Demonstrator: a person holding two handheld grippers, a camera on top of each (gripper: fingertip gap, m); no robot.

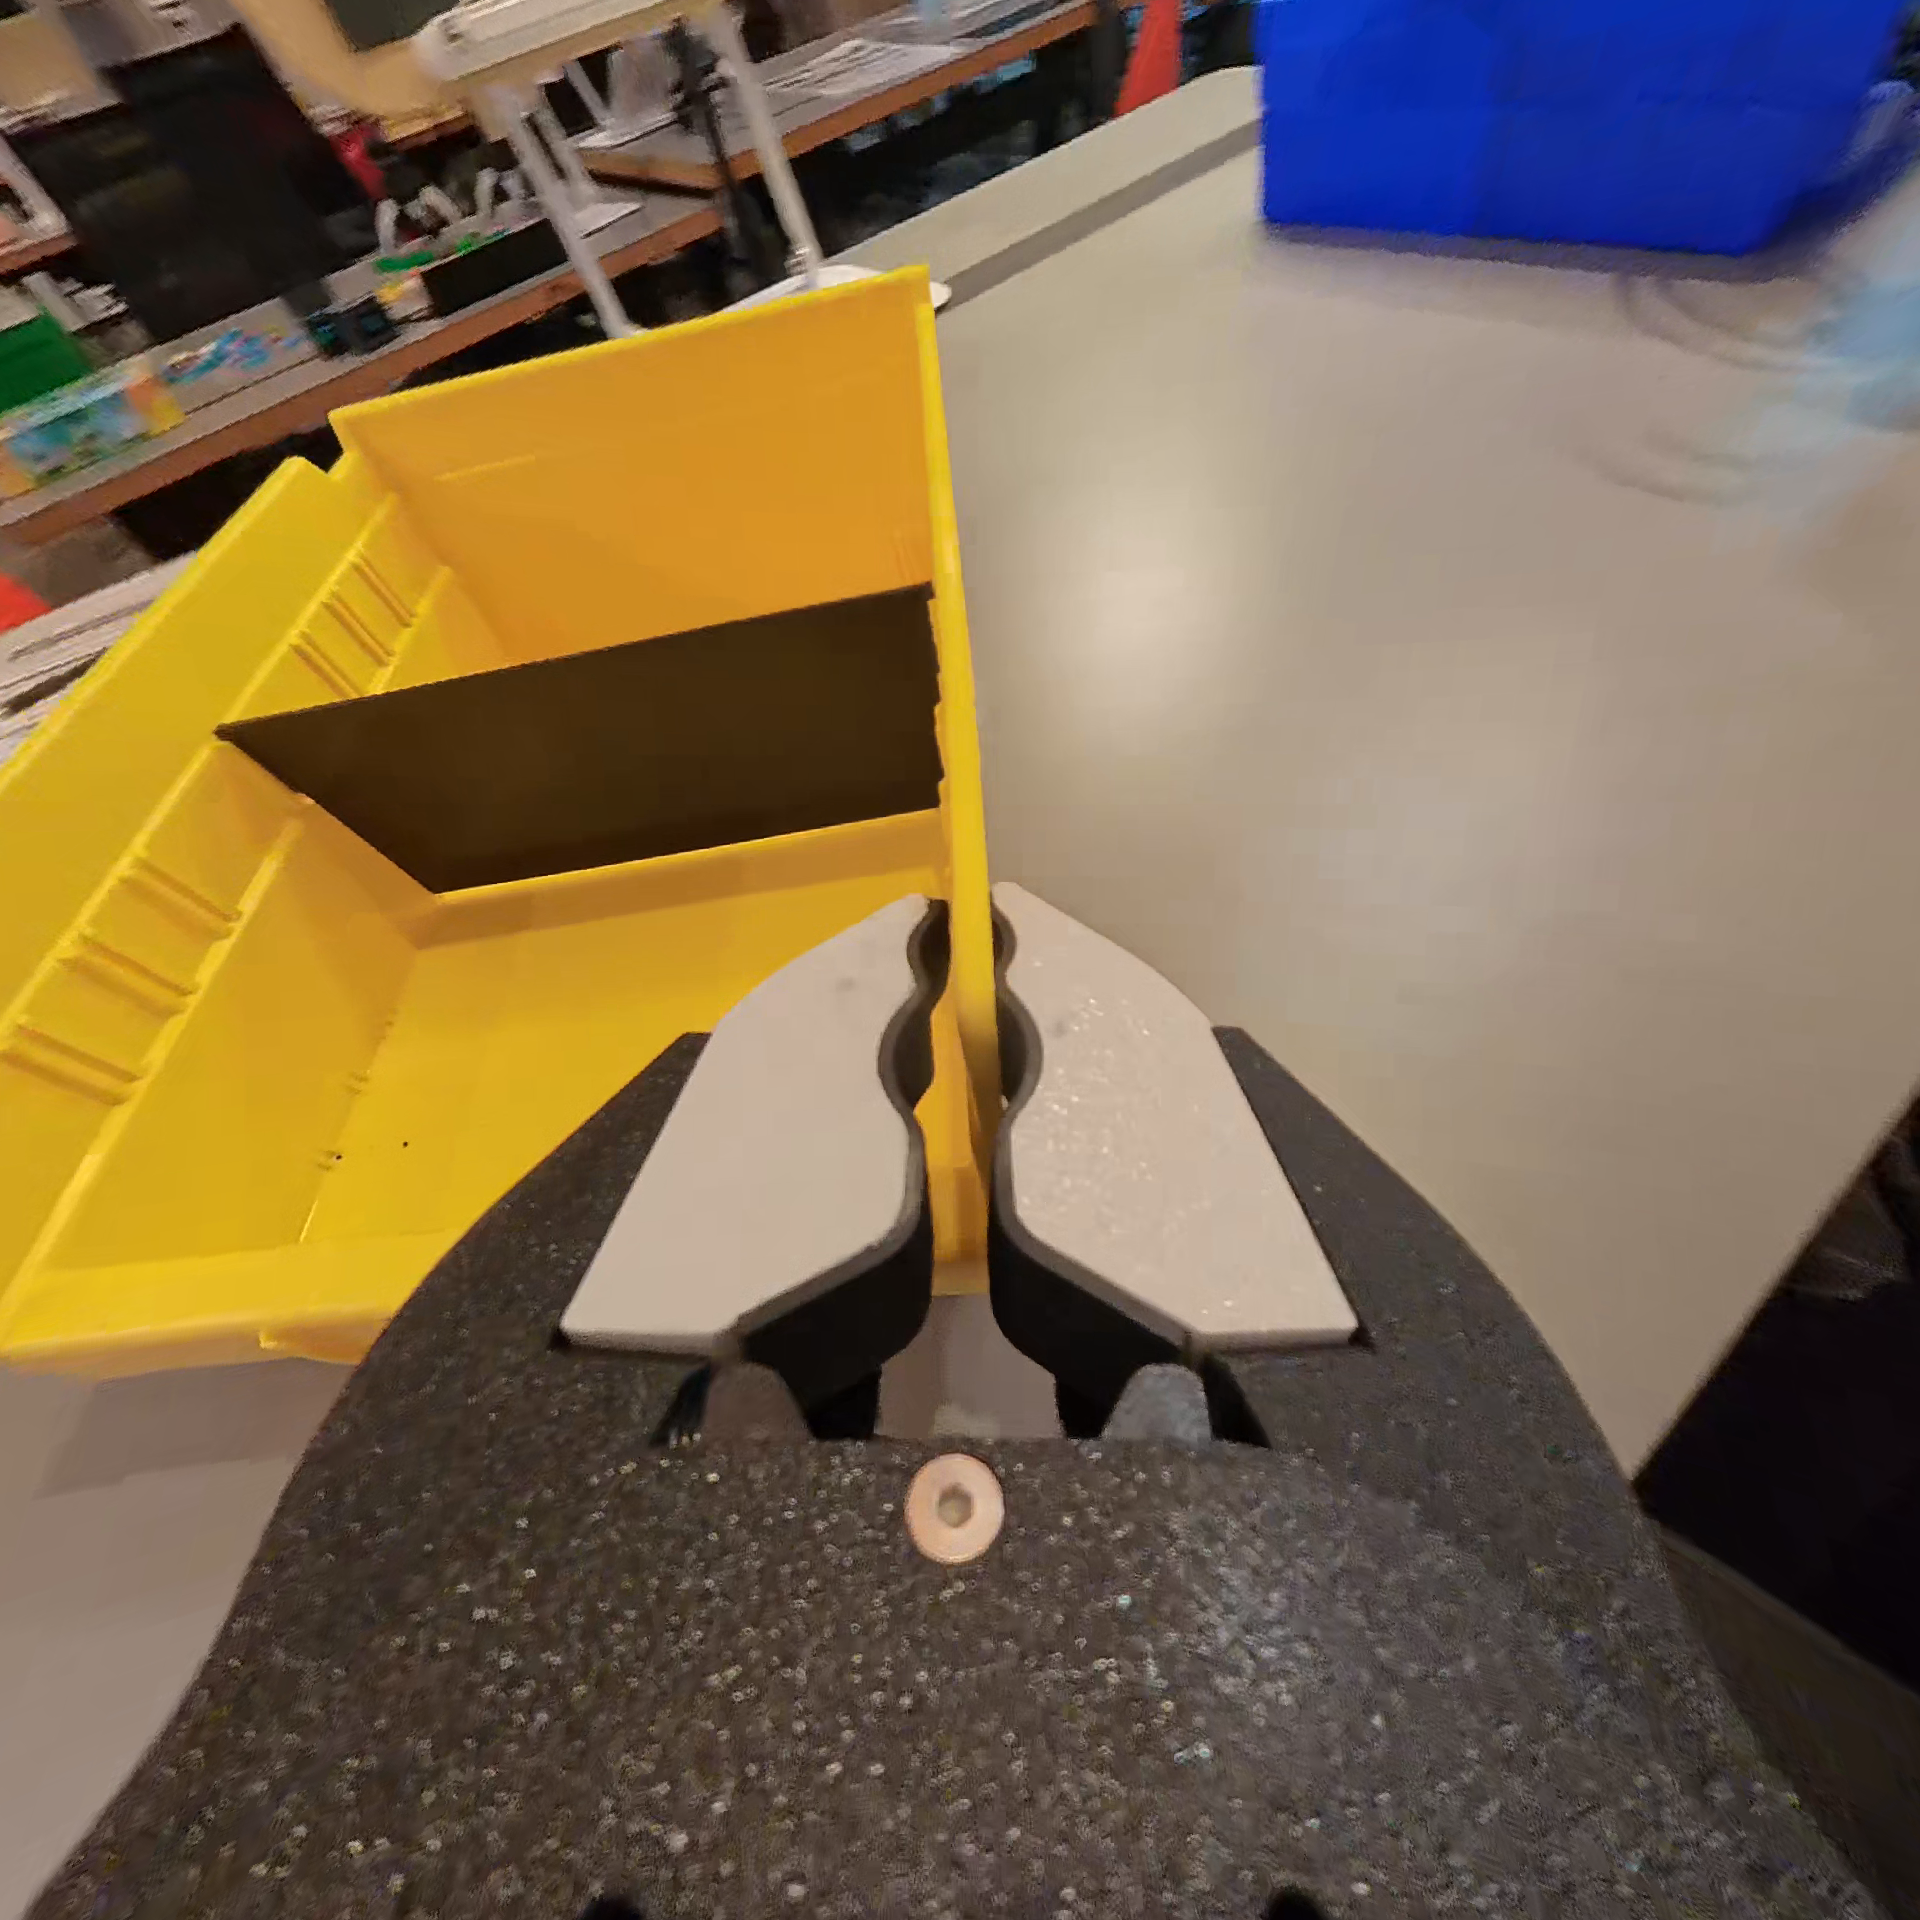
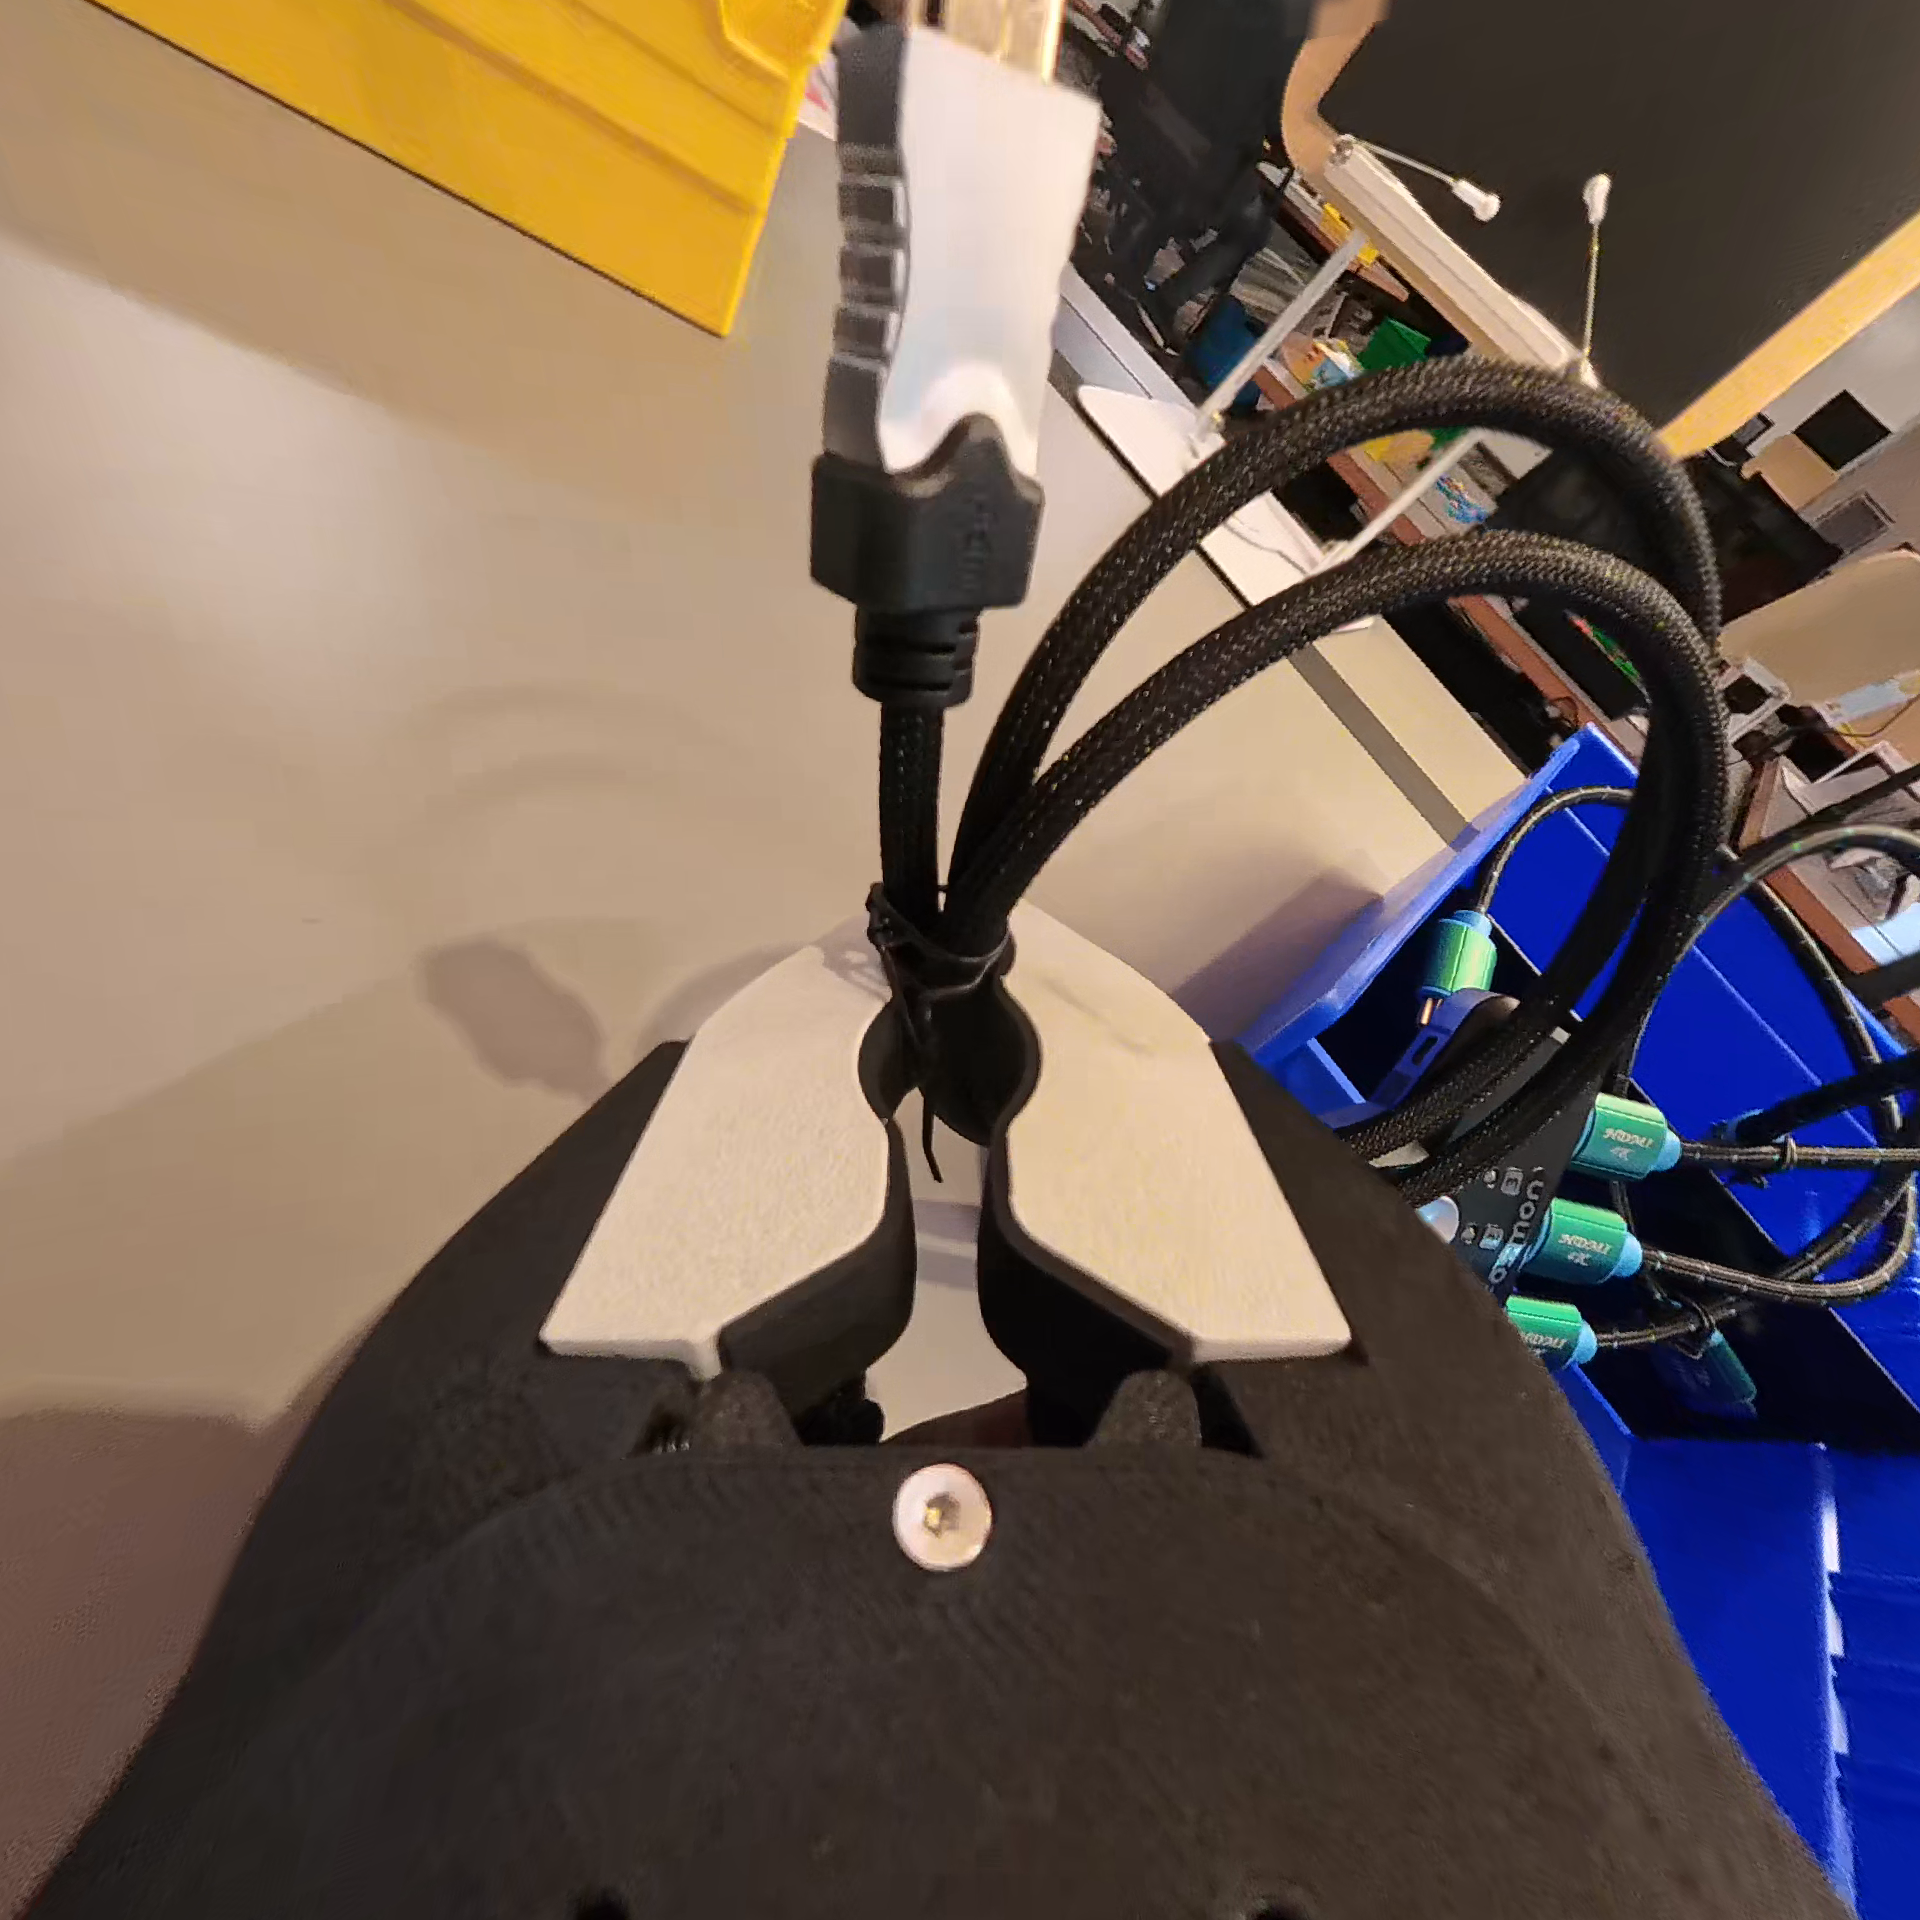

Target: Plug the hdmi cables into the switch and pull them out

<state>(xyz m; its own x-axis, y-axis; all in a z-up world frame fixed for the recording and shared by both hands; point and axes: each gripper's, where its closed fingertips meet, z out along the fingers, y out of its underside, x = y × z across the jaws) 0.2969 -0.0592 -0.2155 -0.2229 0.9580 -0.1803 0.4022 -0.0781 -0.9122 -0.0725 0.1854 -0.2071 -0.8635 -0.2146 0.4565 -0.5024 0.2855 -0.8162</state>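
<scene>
HDMI cable point(image 2: 914, 790), black and braided, is pinched at its tied bundle by the right gripper point(image 2: 940, 982), its silver plug point(image 2: 966, 281) pointing forward and cut off above. Three teal plugs point(image 2: 1590, 1242) sit in the black switch point(image 2: 1507, 1226), partly hidden, over the blue bin point(image 2: 1714, 1558). The left gripper point(image 1: 966, 935) clamps one wall of the yellow bin point(image 1: 644, 540).

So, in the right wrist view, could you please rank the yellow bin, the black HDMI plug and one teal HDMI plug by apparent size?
1. Yellow bin, though cropped.
2. Black HDMI plug; enlarged by nearness to the camera.
3. Teal HDMI plug, farther off; its true size against the black plug is unsure.
</scene>
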